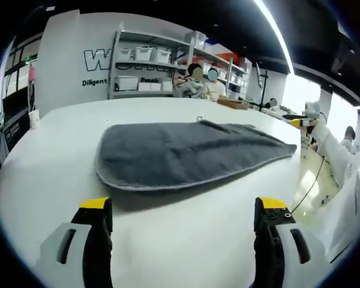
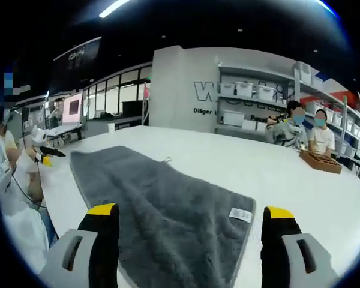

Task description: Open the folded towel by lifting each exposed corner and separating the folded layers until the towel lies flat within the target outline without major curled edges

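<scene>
Here, your grey towel [image 1: 186, 153] lies spread out on the white counter [image 1: 60, 156], with a lighter stitched edge running round it. In the left gripper view it stretches across the middle, its near edge just beyond your left tool [image 1: 183, 225], whose yellow-tipped jaws stand wide apart and hold nothing. A small loop sticks up at the towel's far edge. In the right gripper view the towel [image 2: 162, 210] runs from the far left down toward you, and its near end sits between the jaws of your right tool [image 2: 189, 231]; they are spread wide too and grip nothing. A white label [image 2: 241, 214] shows on the towel near its right edge. Farther off on the right of the counter sits a brown tray [image 2: 320, 161]. Beyond the counter two people [image 2: 306, 129] sit in front of shelves [image 2: 258, 105] stacked with white bins.
</scene>
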Motion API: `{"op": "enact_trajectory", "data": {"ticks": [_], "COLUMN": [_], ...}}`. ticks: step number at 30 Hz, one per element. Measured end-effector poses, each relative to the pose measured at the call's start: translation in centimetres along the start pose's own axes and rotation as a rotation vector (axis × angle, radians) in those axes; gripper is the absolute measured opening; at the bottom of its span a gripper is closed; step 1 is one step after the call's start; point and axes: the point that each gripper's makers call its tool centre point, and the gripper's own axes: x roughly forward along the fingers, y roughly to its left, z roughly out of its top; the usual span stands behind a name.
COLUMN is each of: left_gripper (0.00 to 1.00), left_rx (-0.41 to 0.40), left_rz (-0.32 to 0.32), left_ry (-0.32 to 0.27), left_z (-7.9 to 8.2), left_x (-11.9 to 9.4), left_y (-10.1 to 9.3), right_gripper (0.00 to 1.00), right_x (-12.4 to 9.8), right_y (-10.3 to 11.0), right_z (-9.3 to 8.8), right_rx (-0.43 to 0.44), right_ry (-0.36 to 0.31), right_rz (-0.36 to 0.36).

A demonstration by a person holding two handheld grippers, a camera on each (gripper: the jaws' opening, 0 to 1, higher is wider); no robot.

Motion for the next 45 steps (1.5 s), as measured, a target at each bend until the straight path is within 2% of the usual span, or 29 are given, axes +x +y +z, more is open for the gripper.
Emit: {"op": "enact_trajectory", "data": {"ticks": [5,12,17,22,28,34,40,45], "left_gripper": [0.97,0.97,0.97,0.97,0.97,0.96,0.96,0.96], "left_rx": [-0.005,-0.014,-0.017,-0.023,-0.03,-0.027,-0.024,-0.025], "left_rz": [0.017,0.043,0.048,0.053,0.068,0.062,0.055,0.058], "left_ry": [0.001,0.007,0.022,0.028,0.031,0.039,0.051,0.056], "left_z": [0.2,0.5,0.4,0.6,0.9,1.2,1.0,1.0], "left_x": [0.1,0.3,0.8,0.9,1.1,1.7,2.1,2.1], "left_y": [0.3,1.1,1.3,1.5,1.9,1.7,1.6,1.7], "right_gripper": [0.99,0.99,0.99,0.96,0.87,0.74,0.52,0.29], "right_x": [3.1,7.9,10.9,13.6,14.6,13.8,13.6,14.4], "right_y": [-3.2,-8.3,-9.8,-11.8,-13.3,-13.4,-13.5,-14.8], "right_z": [-1.1,-2.9,-3.6,-5.2,-6.5,-7.4,-7.4,-7.2], "right_rx": [0.015,0.044,0.086,0.102,0.177,0.179,0.181,0.157], "right_ry": [0.093,0.186,0.205,0.263,0.29,0.294,0.279,0.28], "right_rz": [0.007,-0.043,-0.041,-0.064,-0.082,-0.124,-0.147,-0.148]}}
